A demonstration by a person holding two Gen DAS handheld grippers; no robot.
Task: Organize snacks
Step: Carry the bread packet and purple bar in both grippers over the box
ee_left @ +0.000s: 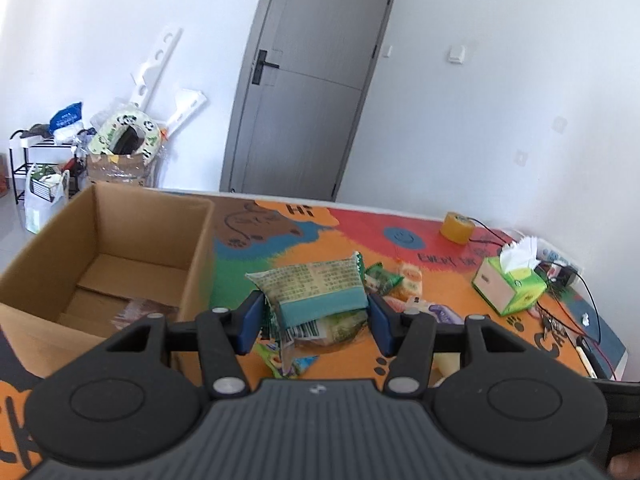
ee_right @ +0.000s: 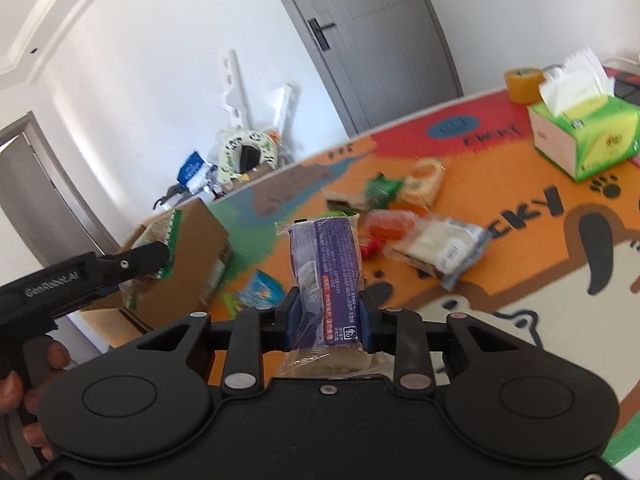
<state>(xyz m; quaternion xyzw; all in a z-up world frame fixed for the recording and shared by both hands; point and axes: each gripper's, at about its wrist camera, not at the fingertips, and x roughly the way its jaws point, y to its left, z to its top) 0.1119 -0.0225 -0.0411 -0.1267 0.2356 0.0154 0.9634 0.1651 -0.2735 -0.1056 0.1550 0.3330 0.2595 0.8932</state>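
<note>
Left wrist view is showing the left gripper [ee_left: 316, 316] clamping a soft green snack pack [ee_left: 316, 288] beside the cardboard box [ee_left: 192, 240]; the right gripper [ee_right: 326, 324] is pinching a light, crushable purple packet [ee_right: 326, 264] above the surface [ee_right: 500, 240], best held mid-body.

Both views are bright with soft, even daylight and faint shadows; fisheye bending curves the door [ee_left: 304, 80] and walls toward the edges; the right-wrist view's snack pile [ee_right: 404, 216] is motion-blurred; corners darken.
</note>
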